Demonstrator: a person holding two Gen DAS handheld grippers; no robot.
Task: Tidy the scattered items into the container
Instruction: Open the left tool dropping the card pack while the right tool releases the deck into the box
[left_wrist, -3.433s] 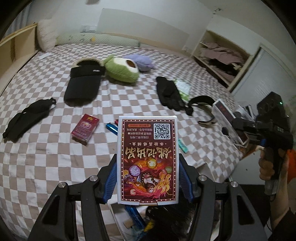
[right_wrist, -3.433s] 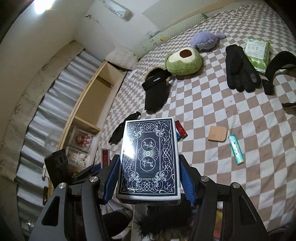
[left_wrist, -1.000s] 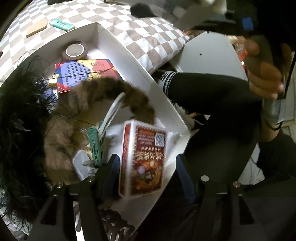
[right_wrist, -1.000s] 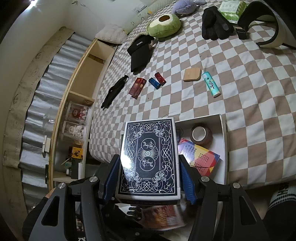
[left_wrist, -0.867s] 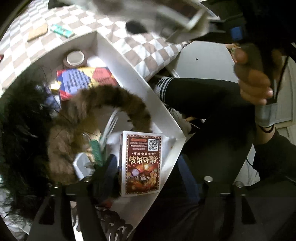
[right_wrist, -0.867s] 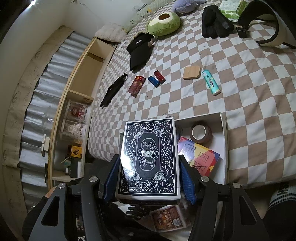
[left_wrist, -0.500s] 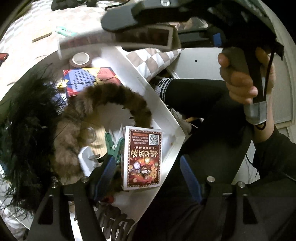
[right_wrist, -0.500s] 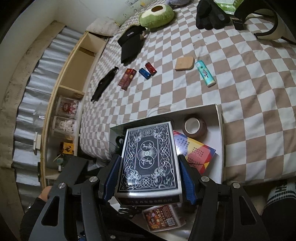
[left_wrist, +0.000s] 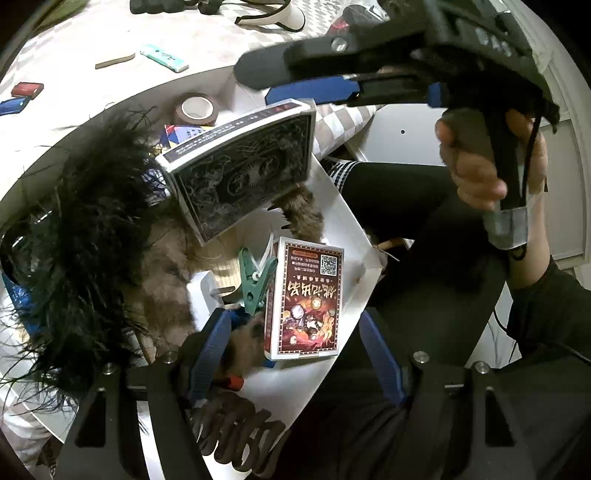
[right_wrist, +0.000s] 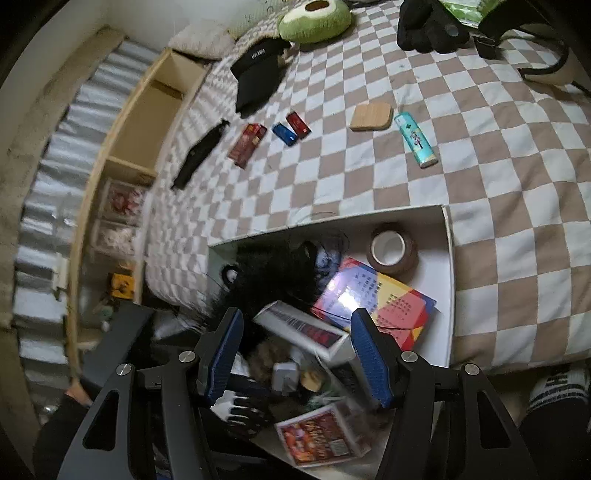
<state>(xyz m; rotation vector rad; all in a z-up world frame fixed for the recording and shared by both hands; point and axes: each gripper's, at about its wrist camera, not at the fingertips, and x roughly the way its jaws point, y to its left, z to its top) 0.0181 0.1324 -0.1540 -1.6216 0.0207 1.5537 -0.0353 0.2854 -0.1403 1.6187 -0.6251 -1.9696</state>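
Note:
The white container (right_wrist: 448, 258) sits at the bed's edge, full of fur pieces, a tape roll (right_wrist: 391, 248) and a colourful box (right_wrist: 376, 306). My left gripper (left_wrist: 295, 332) is open above the red card box (left_wrist: 304, 302), which lies in the container near its corner. My right gripper (right_wrist: 295, 343) is open; the dark patterned card box (left_wrist: 243, 166) is tilted and falling free below it onto the black fur (left_wrist: 92, 221). It shows blurred in the right wrist view (right_wrist: 306, 332). The red card box also shows there (right_wrist: 325, 439).
On the checked bed lie a teal lighter (right_wrist: 415, 140), a wooden coaster (right_wrist: 371, 116), red (right_wrist: 298, 125) and blue (right_wrist: 285, 133) lighters, a red pack (right_wrist: 246, 144), a black strap (right_wrist: 201, 153), a black cap (right_wrist: 258, 74), gloves (right_wrist: 428, 26) and an avocado plush (right_wrist: 314, 18).
My left gripper opened and left the red card box in the container. My right gripper moved down over the container, opened, and the dark card box dropped out of it.

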